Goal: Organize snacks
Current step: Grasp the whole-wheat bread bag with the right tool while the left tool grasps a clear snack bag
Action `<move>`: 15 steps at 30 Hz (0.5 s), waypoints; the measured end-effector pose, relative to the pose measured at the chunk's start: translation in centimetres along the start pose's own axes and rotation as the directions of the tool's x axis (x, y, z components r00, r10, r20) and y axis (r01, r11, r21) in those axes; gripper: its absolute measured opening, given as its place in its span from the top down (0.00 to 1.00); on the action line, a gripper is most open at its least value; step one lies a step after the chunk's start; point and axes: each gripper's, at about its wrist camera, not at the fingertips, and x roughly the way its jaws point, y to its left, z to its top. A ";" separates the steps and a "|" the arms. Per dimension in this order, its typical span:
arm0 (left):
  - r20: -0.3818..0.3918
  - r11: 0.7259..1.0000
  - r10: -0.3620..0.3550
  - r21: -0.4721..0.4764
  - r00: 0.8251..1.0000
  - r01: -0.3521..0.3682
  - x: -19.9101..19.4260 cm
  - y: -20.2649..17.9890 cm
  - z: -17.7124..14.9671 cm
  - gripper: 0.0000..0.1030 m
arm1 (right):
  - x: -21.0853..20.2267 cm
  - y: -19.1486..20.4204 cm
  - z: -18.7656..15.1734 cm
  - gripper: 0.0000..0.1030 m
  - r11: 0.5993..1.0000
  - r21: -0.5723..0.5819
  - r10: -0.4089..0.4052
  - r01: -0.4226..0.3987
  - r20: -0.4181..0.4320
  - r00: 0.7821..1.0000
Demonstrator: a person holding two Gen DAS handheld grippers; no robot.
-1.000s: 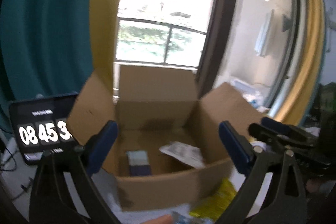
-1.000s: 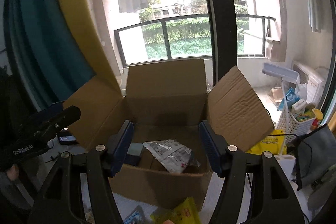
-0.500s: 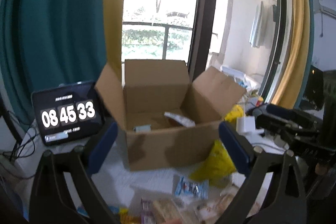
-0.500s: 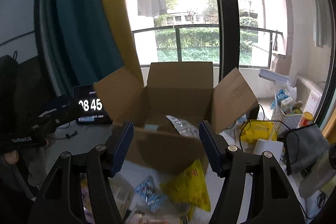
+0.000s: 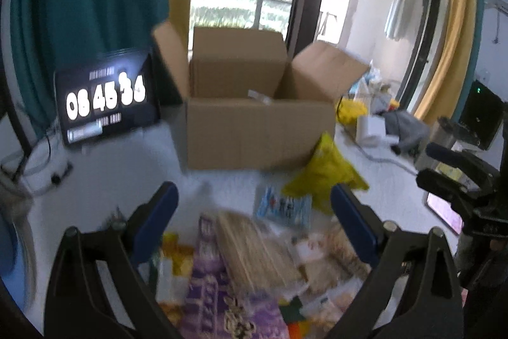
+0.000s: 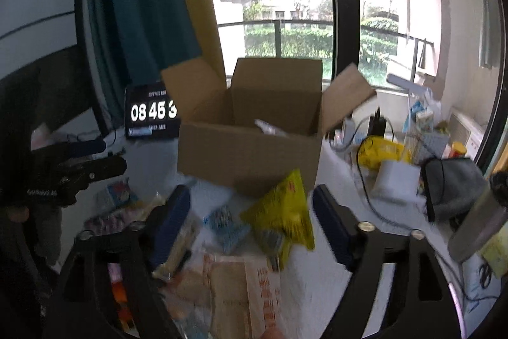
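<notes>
An open cardboard box [image 5: 254, 132] stands on the white table, also in the right wrist view [image 6: 247, 158], with a silver packet [image 6: 270, 127] poking above its rim. A pile of snack packets lies in front of it: a yellow bag [image 5: 324, 170] [image 6: 282, 212], a blue-white packet [image 5: 282, 207] [image 6: 227, 226], a tan packet [image 5: 254, 247] and a purple one [image 5: 209, 285]. My left gripper [image 5: 254, 212] is open and empty above the pile. My right gripper [image 6: 250, 212] is open and empty over the packets.
A tablet clock [image 5: 104, 97] stands left of the box. A white roll [image 6: 395, 181], a grey pouch [image 6: 451, 186], cables and a yellow bag [image 6: 381, 151] crowd the right side. The window and curtains are behind.
Both grippers have pulled back from the box and tilted down. The box now looks smaller and farther, and the snack pile has come into view below the fingers.
</notes>
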 end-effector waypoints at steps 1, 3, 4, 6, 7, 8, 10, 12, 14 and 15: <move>-0.016 1.000 0.003 -0.006 1.000 -0.003 0.3 -0.1 -0.5 0.05 | 0.1 -0.2 -0.9 0.16 1.000 0.002 0.007 -0.007 -0.014 1.000; -0.066 1.000 0.018 -0.006 0.998 -0.019 1.3 -0.1 -1.8 0.05 | 0.3 -0.4 -2.3 0.15 1.000 0.009 0.015 -0.015 -0.038 0.999; -0.086 1.000 0.023 -0.008 0.996 -0.023 1.7 -0.1 -2.4 0.05 | 0.6 -0.6 -3.1 0.15 1.000 0.018 0.022 -0.021 -0.052 0.998; -0.118 0.999 0.025 -0.018 0.993 -0.027 2.2 -0.2 -3.3 0.05 | 1.0 -0.8 -4.4 0.15 0.999 0.038 0.033 -0.030 -0.077 0.997; -0.126 0.999 0.026 -0.019 0.992 -0.029 2.4 -0.2 -3.5 0.05 | 1.2 -0.7 -4.9 0.15 0.998 0.045 0.040 -0.036 -0.089 0.995; -0.134 0.999 0.025 -0.024 0.991 -0.028 2.6 -0.2 -3.8 0.05 | 1.5 -0.7 -5.6 0.15 0.998 0.050 0.050 -0.044 -0.107 0.993; -0.159 0.999 0.007 -0.045 0.987 -0.015 3.1 -0.3 -4.2 0.05 | 2.3 -0.4 -7.0 0.15 0.997 0.047 0.060 -0.054 -0.143 0.988; -0.199 0.998 0.003 -0.067 0.980 -0.017 4.2 0.0 -4.7 0.05 | 2.9 0.0 -7.9 0.15 0.997 0.038 0.067 -0.061 -0.170 0.983; -0.226 0.995 -0.013 -0.097 0.974 -0.009 4.9 0.5 -5.0 0.06 | 3.5 0.3 -8.7 0.15 0.997 0.034 0.072 -0.067 -0.191 0.979; -0.235 0.993 -0.019 -0.115 0.972 -0.009 5.2 0.8 -5.1 0.06 | 3.8 0.5 -8.9 0.15 0.997 0.027 0.074 -0.070 -0.200 0.977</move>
